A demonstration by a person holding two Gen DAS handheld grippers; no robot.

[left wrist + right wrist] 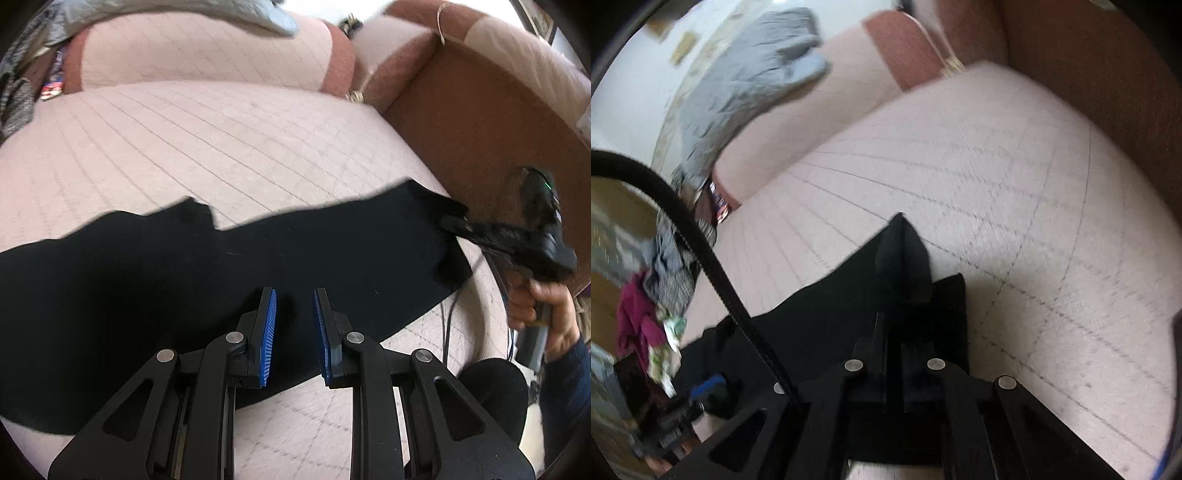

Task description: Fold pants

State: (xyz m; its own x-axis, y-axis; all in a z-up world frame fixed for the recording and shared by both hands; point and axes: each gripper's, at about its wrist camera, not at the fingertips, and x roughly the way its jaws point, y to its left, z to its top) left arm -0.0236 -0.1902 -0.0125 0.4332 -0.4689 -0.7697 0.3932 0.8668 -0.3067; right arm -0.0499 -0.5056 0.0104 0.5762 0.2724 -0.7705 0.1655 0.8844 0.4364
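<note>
Black pants lie stretched flat across a pink quilted sofa seat. My left gripper is open with blue pads, hovering over the near edge of the pants around their middle, holding nothing. My right gripper is shut on the right end of the pants and lifts that corner a little. In the right wrist view the right gripper is shut, with a peak of black cloth pinched between its fingers. The left gripper's blue pad shows at the lower left there.
The sofa's brown armrest rises on the right and the pink backrest stands behind. A grey garment hangs over the backrest. A pile of clothes lies at the sofa's left end. A black cable crosses the right wrist view.
</note>
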